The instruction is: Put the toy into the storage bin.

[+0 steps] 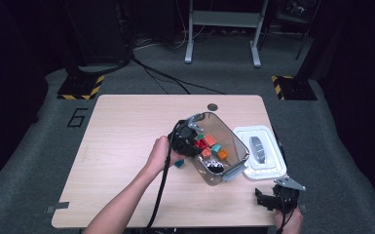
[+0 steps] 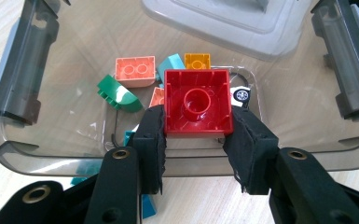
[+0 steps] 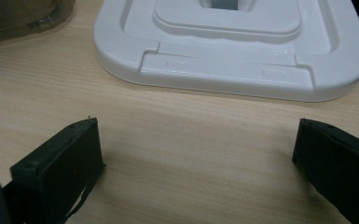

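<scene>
i had the red brick [image 2: 196, 101] clamped in my left tongs [image 2: 196, 135], the two pads pressing its opposite side walls, hollow underside turned toward the camera. it hung just over the near rim of the smoky clear bin [image 2: 14, 135], above the loose bricks already lying inside. my right tongs [image 3: 196, 154] rested spread wide and empty on the desk [image 3: 191, 121], just short of the white lid [image 3: 233, 56] that lay beside the bin.

by my judgement the brick was light, hard plastic, stiff enough that a firm squeeze would not hurt it, but glossy, so it could slide if the pads only caught an edge. holding it flat across two parallel walls, as i did, seemed the safest hold; a drop into the bin would do it no harm.

counting what i could see in the left gripper view: one red brick in my hold, and in the bin one salmon brick [image 2: 135, 71], one green rounded piece [image 2: 119, 94], one light teal brick [image 2: 171, 64], one orange-yellow brick [image 2: 197, 60], a further orange piece partly hidden behind the red one, and one small white piece with a black wheel mark [image 2: 240, 95]. a teal brick [image 1: 179, 164] lay outside on the desk by my left hand [image 1: 159, 155]. there was one bin and one lid.
</scene>
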### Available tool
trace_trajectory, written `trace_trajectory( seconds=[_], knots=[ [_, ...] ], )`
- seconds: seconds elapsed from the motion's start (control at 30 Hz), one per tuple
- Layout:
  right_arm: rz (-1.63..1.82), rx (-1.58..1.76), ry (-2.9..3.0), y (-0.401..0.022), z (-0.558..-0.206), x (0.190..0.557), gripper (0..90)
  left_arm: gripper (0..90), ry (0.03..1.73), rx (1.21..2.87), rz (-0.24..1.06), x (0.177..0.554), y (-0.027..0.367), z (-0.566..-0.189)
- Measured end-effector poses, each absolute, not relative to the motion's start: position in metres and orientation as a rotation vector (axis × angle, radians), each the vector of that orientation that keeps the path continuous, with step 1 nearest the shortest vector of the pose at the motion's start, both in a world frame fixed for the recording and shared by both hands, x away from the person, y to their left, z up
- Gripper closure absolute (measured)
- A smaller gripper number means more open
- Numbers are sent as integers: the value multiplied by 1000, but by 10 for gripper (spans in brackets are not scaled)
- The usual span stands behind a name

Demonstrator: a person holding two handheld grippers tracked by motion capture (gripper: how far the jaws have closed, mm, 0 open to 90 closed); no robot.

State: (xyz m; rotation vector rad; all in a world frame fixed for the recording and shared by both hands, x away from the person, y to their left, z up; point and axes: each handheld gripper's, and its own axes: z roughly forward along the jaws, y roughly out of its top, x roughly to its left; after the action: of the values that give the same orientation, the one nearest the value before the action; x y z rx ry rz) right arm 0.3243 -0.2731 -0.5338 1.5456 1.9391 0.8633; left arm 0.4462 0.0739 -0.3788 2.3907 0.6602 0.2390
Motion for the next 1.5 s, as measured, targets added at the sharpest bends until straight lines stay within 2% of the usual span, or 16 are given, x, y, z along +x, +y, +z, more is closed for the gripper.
trace_trajectory(
  seconds=[0.23,0.57,0.83,0.93,1.2,1.27,1.5],
  knots=[
    [863,1556,1936,-273,-534,324,7,534,662,2387,233,444,77,-378],
    [864,1551,1937,-273,-534,324,7,229,715,2295,315,439,102,-370],
    [864,1550,1937,-273,-534,324,7,134,819,2251,343,440,141,-385],
    [864,1551,1937,-273,-534,324,7,54,869,2251,364,441,152,-398],
    [865,1568,1934,-272,-534,323,7,10,1033,2230,410,455,173,-439],
    [864,1555,1936,-273,-534,324,7,10,1064,2220,473,458,173,-448],
    [864,1550,1937,-273,-534,324,7,80,1139,2192,505,474,168,-468]
  ],
)
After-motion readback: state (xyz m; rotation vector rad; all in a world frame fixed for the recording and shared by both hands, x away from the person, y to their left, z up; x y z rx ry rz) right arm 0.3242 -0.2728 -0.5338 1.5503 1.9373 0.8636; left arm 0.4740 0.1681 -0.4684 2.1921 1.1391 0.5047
